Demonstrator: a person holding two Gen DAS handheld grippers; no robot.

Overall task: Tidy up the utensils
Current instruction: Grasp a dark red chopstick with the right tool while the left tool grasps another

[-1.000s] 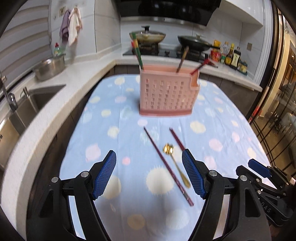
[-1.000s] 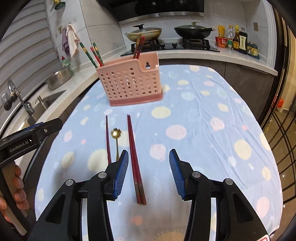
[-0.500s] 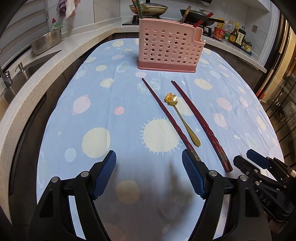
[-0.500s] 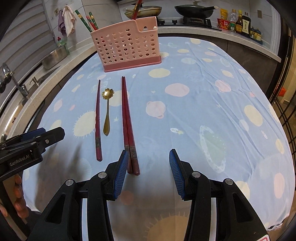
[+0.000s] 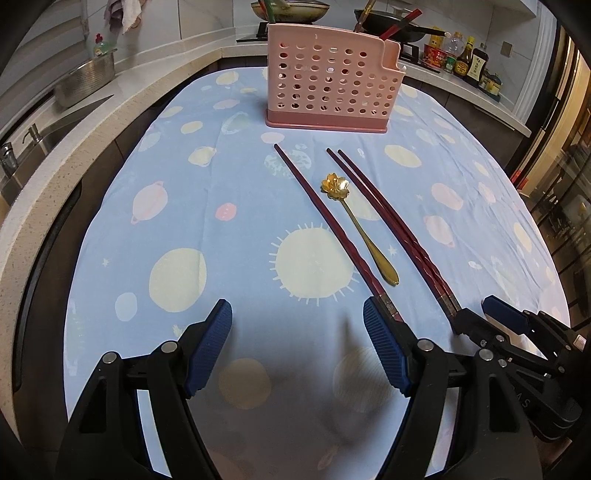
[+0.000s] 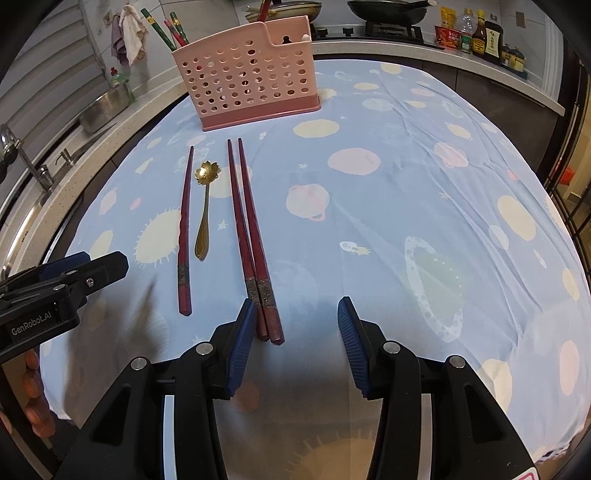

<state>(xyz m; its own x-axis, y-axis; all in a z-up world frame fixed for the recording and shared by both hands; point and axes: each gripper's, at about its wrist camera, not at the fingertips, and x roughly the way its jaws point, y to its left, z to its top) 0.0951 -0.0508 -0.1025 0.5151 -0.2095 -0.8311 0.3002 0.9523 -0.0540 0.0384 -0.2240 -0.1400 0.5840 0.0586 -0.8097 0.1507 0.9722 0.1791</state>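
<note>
A pink perforated utensil holder [image 5: 332, 94] [image 6: 247, 85] stands at the far end of the table with several chopsticks in it. On the cloth lie a single dark red chopstick [image 5: 328, 218] [image 6: 184, 229], a gold flower-bowl spoon [image 5: 358, 229] [image 6: 205, 210] and a pair of dark red chopsticks [image 5: 395, 229] [image 6: 251, 236]. My left gripper [image 5: 297, 343] is open and empty, its right finger beside the single chopstick's near end. My right gripper [image 6: 297, 339] is open and empty, its left finger next to the pair's near ends.
The table wears a blue planet-print cloth [image 6: 406, 184]. A sink with a tap [image 6: 22, 155] and a steel bowl [image 5: 85, 77] are on the counter at left. A stove with pans [image 6: 384, 11] and sauce bottles [image 6: 476, 35] lie behind the holder.
Both grippers have drawn back toward the near end of the table and dropped lower. The holder and utensils look farther away and have not moved. Both stay open.
</note>
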